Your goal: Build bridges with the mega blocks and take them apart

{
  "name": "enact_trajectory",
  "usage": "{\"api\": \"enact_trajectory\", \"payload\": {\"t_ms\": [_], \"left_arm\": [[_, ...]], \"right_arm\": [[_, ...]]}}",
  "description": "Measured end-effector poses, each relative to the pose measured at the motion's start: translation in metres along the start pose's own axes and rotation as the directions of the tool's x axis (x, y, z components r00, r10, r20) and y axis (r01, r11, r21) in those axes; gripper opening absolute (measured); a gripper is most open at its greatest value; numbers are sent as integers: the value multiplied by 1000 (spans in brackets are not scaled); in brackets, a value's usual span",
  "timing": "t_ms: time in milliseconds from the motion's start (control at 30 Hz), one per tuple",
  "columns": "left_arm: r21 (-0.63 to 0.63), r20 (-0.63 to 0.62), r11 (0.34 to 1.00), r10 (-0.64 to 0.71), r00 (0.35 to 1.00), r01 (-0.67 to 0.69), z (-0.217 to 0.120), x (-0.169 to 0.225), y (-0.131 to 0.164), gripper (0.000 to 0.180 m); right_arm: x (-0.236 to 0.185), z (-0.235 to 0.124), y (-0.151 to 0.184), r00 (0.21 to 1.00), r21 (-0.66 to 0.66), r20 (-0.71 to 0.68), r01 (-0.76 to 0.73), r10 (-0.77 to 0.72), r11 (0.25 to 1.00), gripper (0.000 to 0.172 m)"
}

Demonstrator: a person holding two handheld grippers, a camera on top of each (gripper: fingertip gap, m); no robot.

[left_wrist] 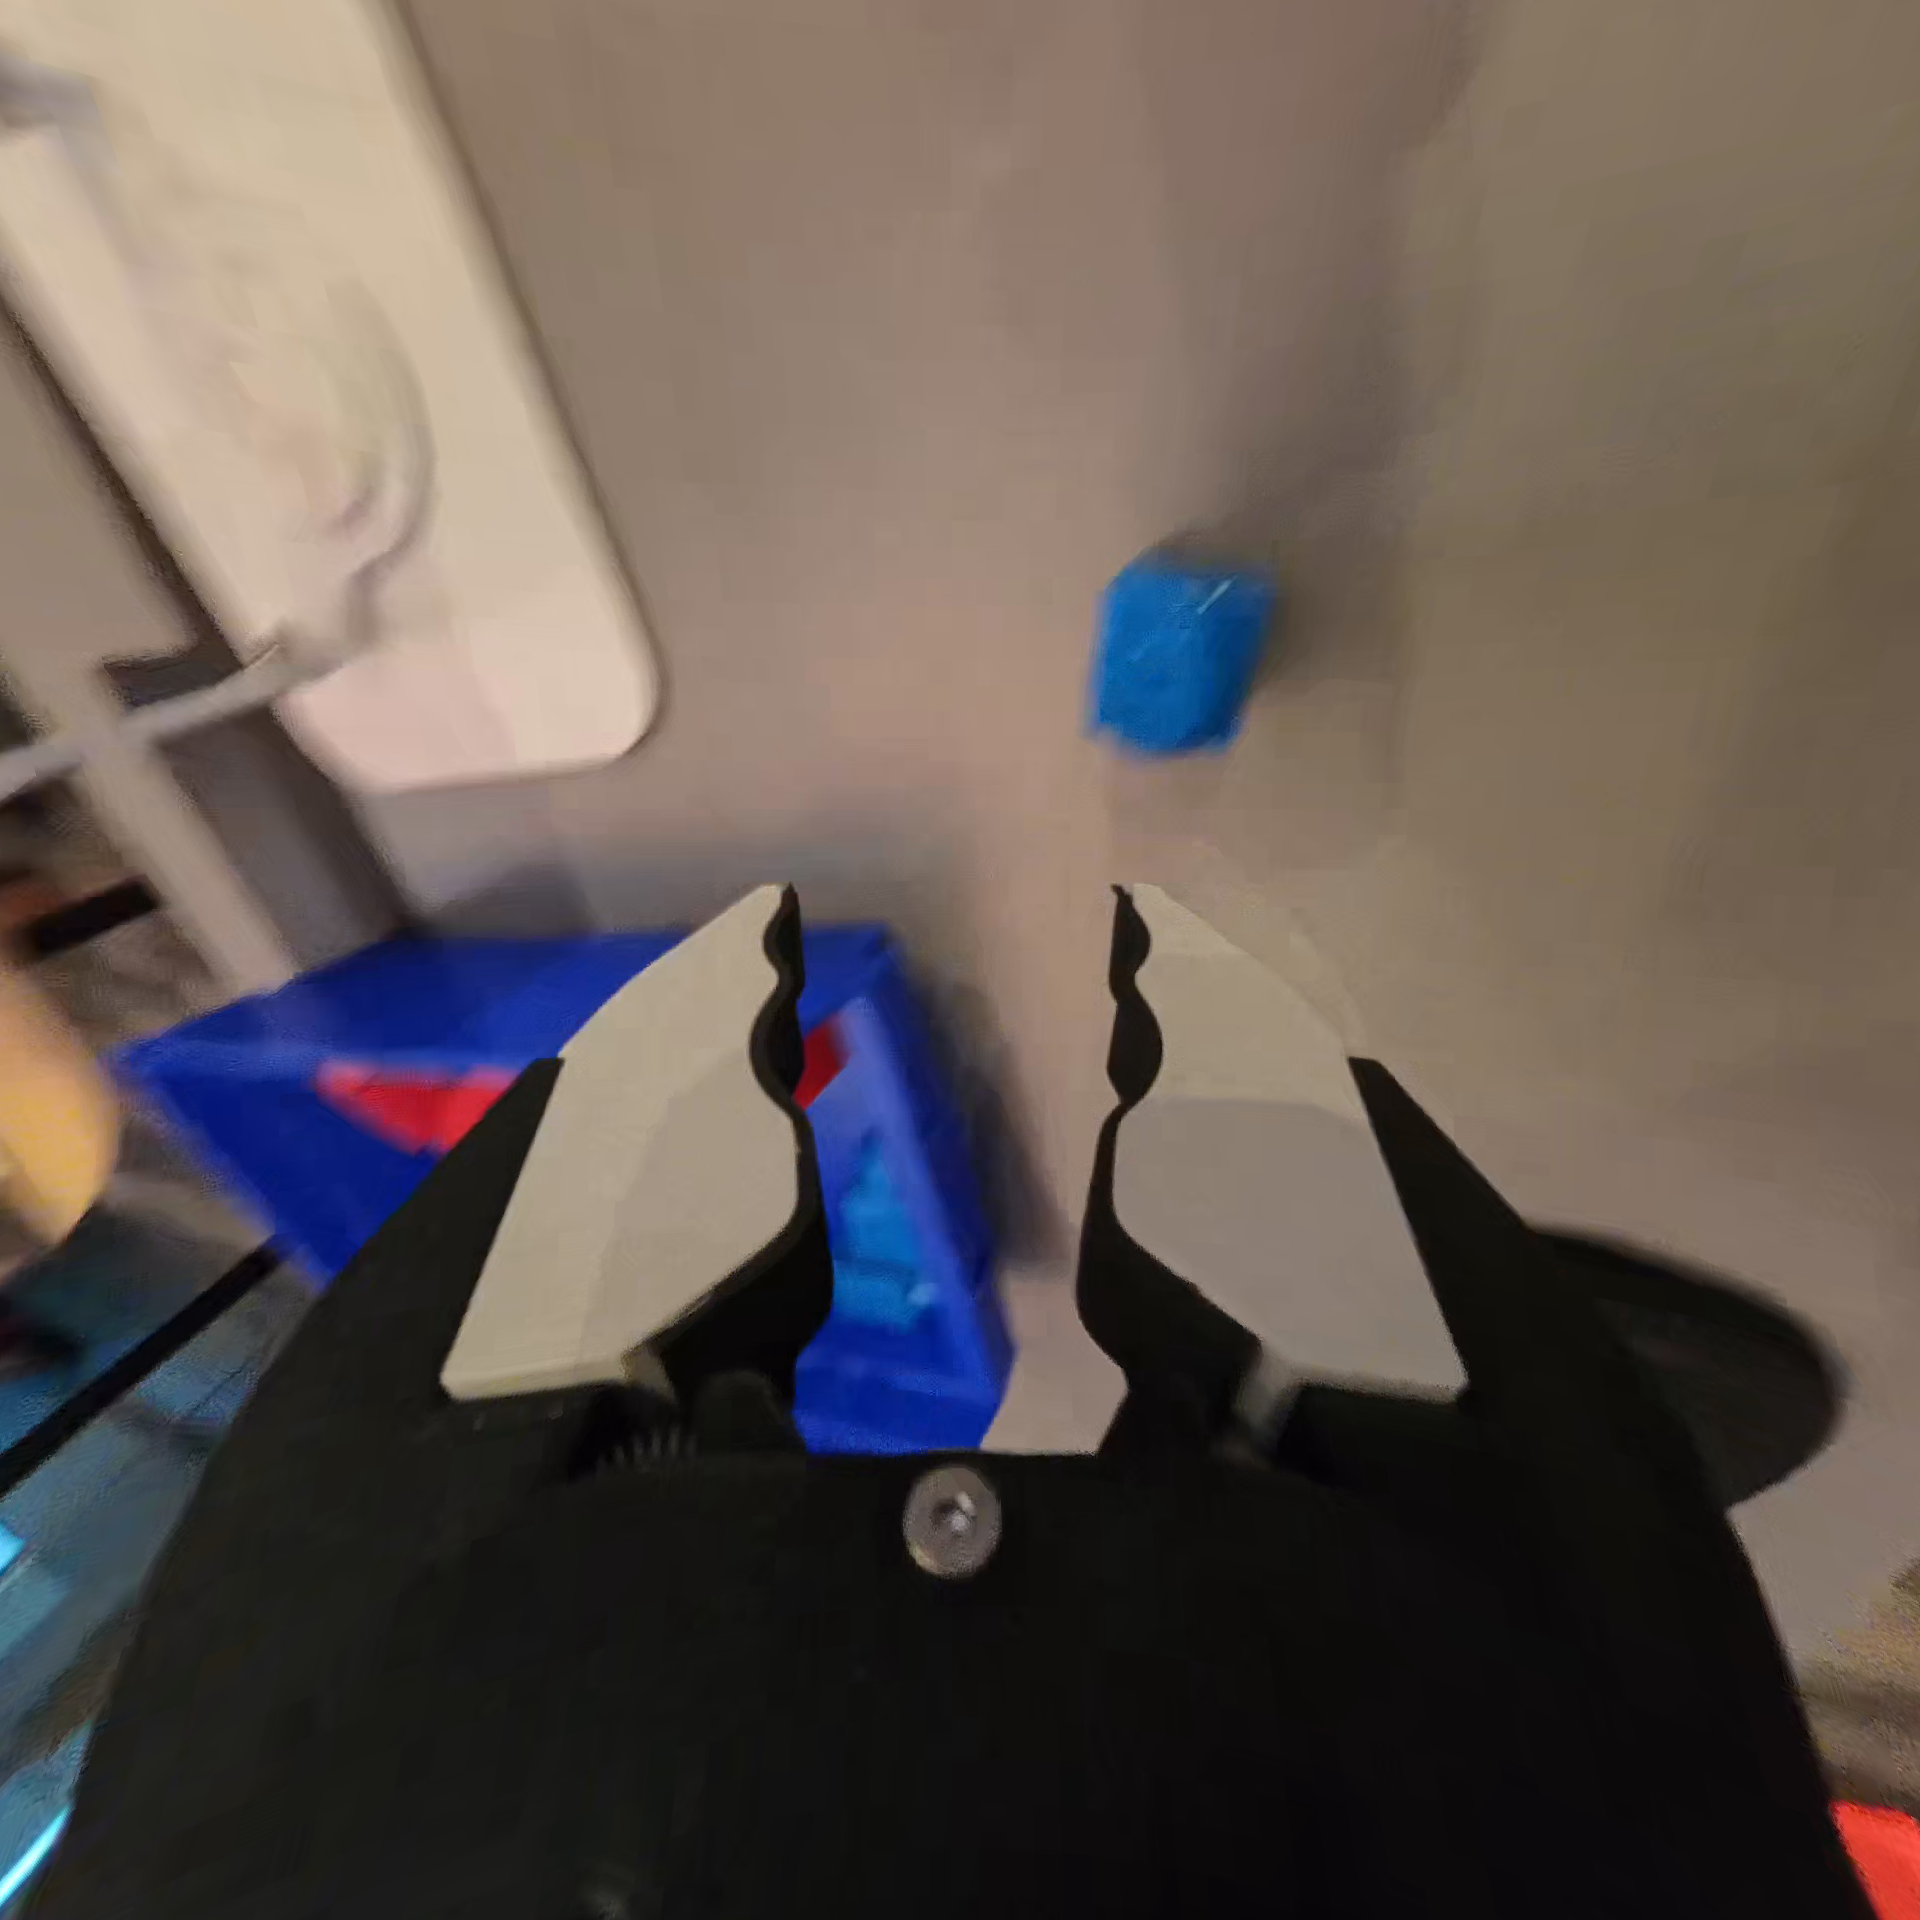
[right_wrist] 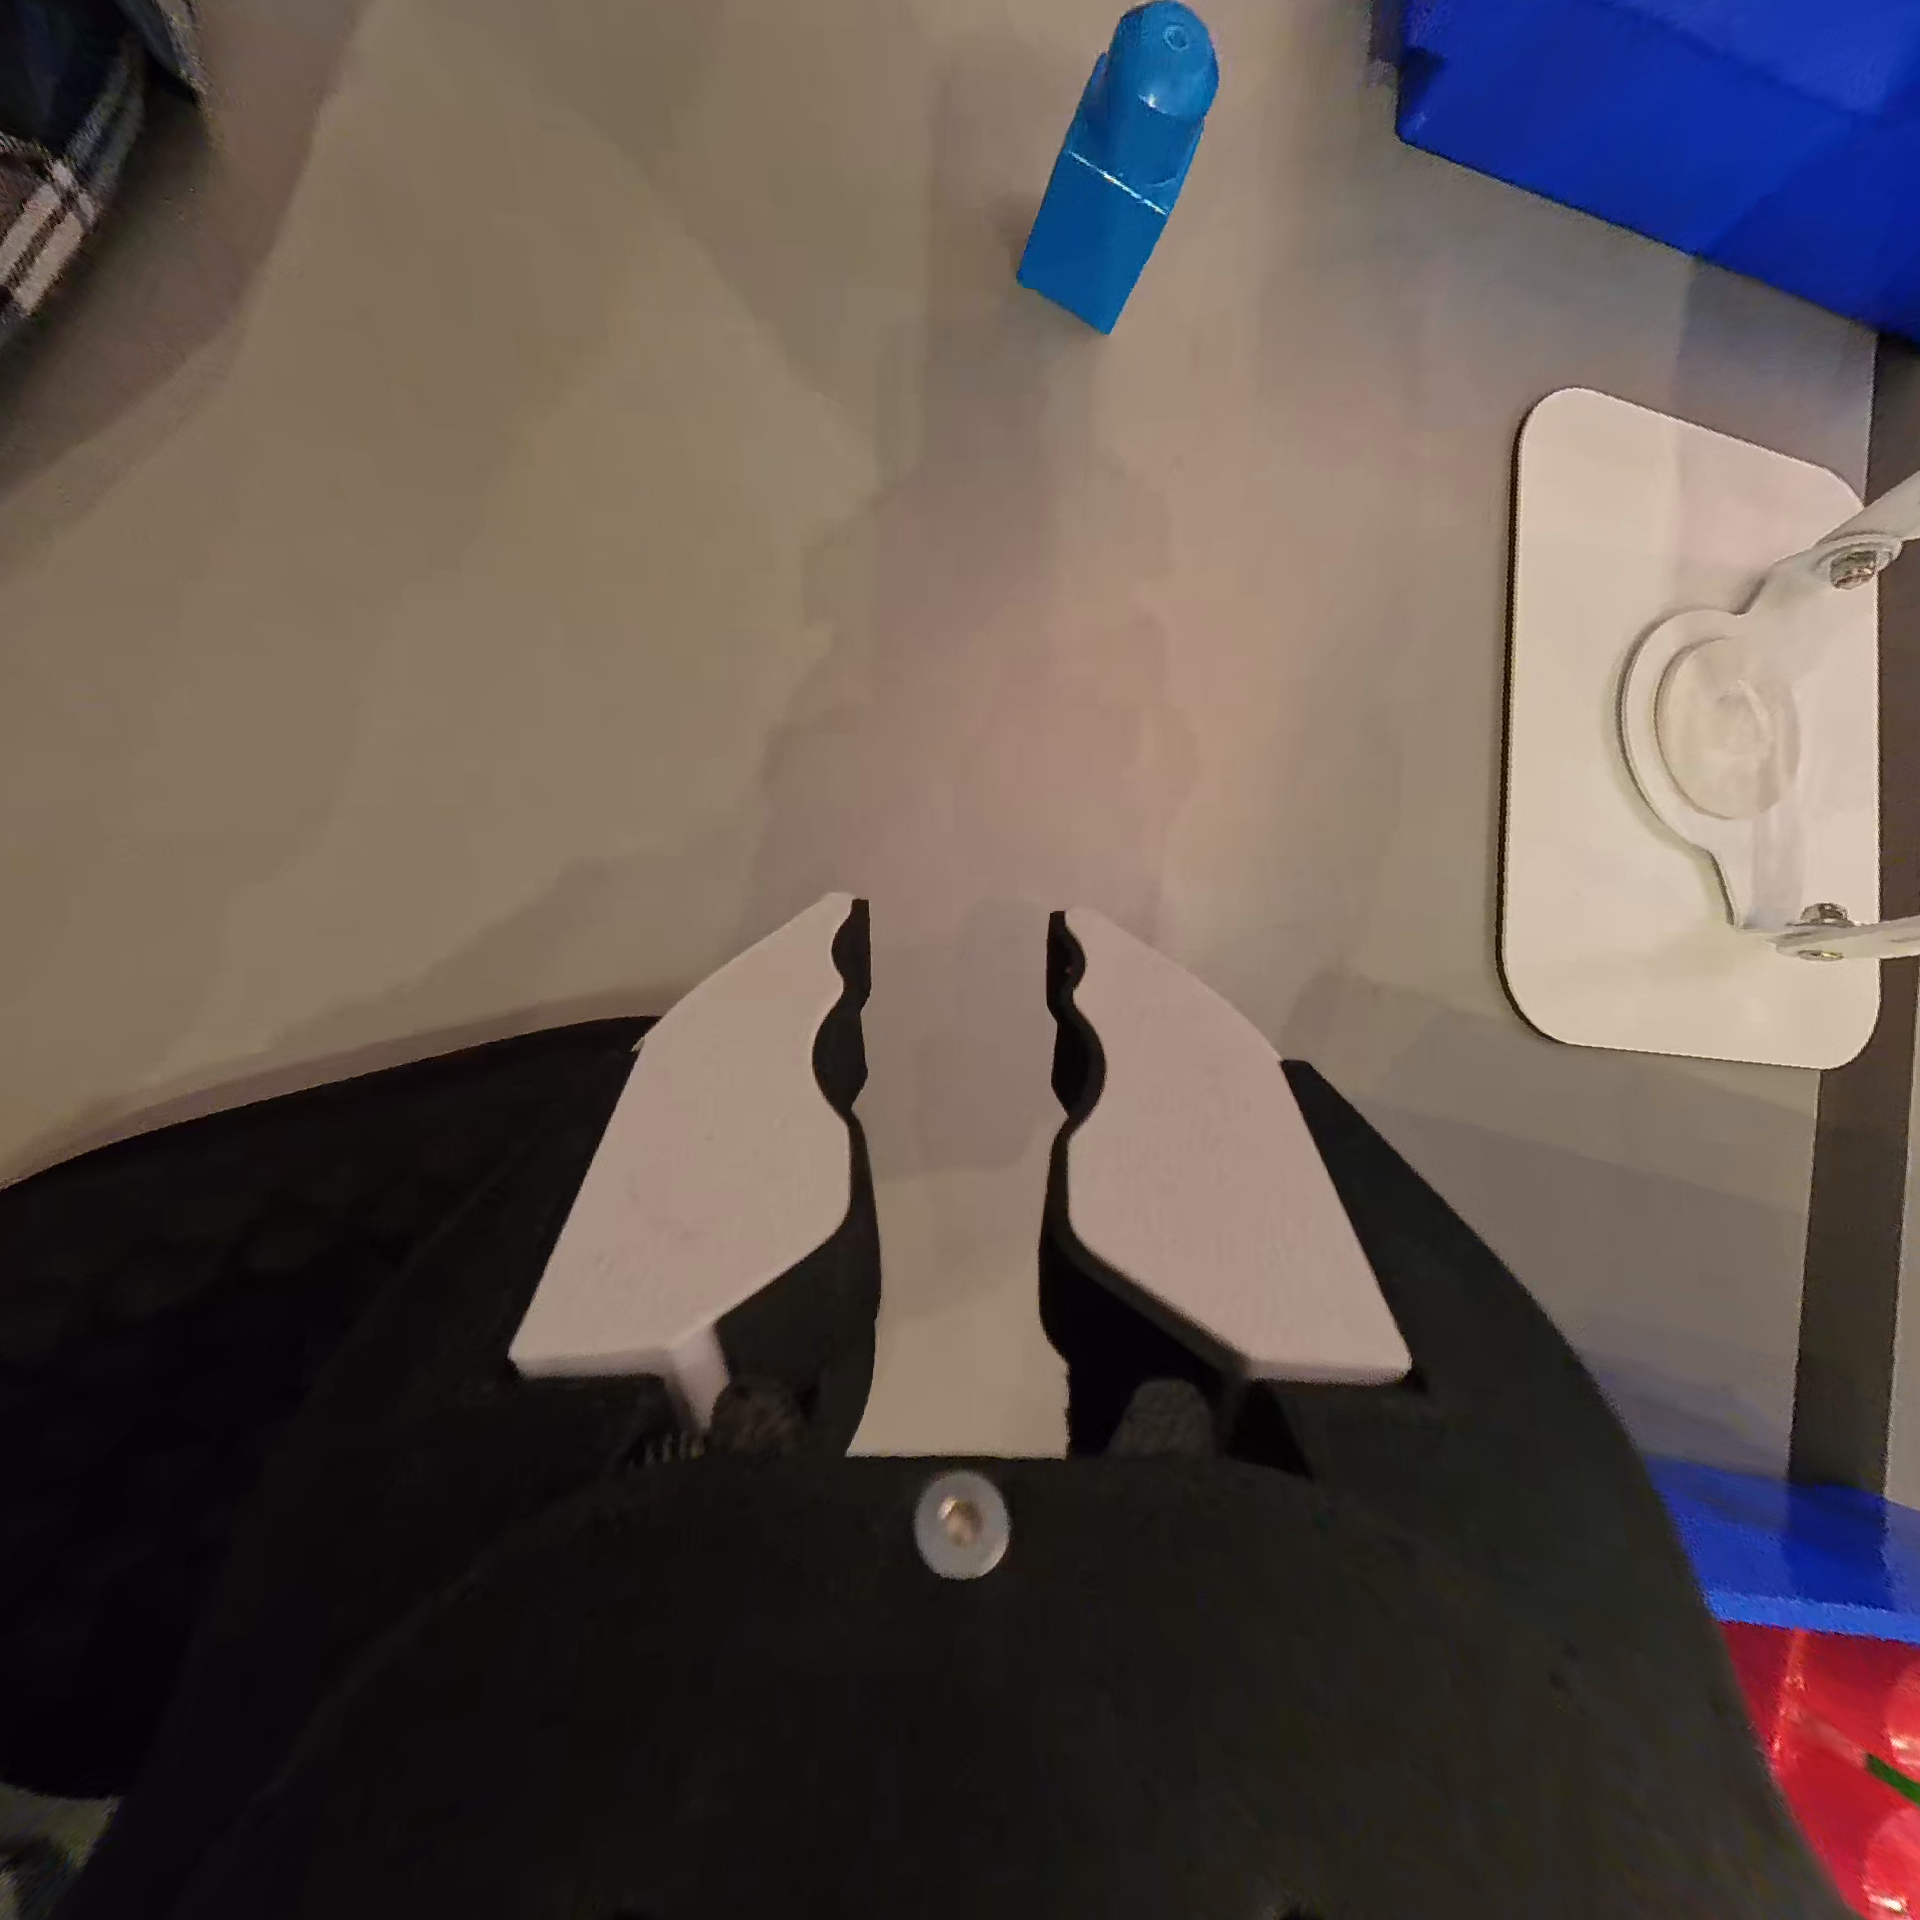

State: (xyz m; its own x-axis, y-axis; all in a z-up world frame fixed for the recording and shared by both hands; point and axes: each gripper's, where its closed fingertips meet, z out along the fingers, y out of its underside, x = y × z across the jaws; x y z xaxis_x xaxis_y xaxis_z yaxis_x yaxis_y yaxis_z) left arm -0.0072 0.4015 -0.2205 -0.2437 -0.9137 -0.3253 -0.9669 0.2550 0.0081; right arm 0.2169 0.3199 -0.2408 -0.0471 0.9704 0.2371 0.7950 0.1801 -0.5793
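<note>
Grey tabletop (right_wrist: 520, 623) ahead of both empty grippers, left gripper (left_wrist: 954, 904) wide, right gripper (right_wrist: 958, 920) narrower: light-blue mega block (right_wrist: 1112, 197) stands beyond the fingertips, likely light, rigid, slick, best pinched across flat side walls

Wide bare tabletop (right_wrist: 520, 623) lies open ahead of the right tongs (right_wrist: 958, 914). A light-blue block (right_wrist: 1117, 177) stands alone farther on. A white base plate (right_wrist: 1621, 935) and a blue bin (right_wrist: 1662, 135) crowd the right edge.
</note>
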Motion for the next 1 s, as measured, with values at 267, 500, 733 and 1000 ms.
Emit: {"api": "enact_trajectory", "payload": {"t_ms": [267,500,733,1000], "left_arm": [[-93,100,969,-219,971,228,49,-139,160,42],[-171,35,982,-79,996,84,124,-158,212,37],[-153,32,988,7,999,-2,135,-167,207,35],[-209,7,976,61,998,-58,146,-157,214,36]], "right_arm": [[1,7,6,1000,-18,9,-20,20,1000,33],[-1,14,16,998,-30,43,-38,40,999,33],[1,15,22,998,-46,40,-52,54,998,33],[0,18,24,998,-60,45,-49,52,997,33]]}}
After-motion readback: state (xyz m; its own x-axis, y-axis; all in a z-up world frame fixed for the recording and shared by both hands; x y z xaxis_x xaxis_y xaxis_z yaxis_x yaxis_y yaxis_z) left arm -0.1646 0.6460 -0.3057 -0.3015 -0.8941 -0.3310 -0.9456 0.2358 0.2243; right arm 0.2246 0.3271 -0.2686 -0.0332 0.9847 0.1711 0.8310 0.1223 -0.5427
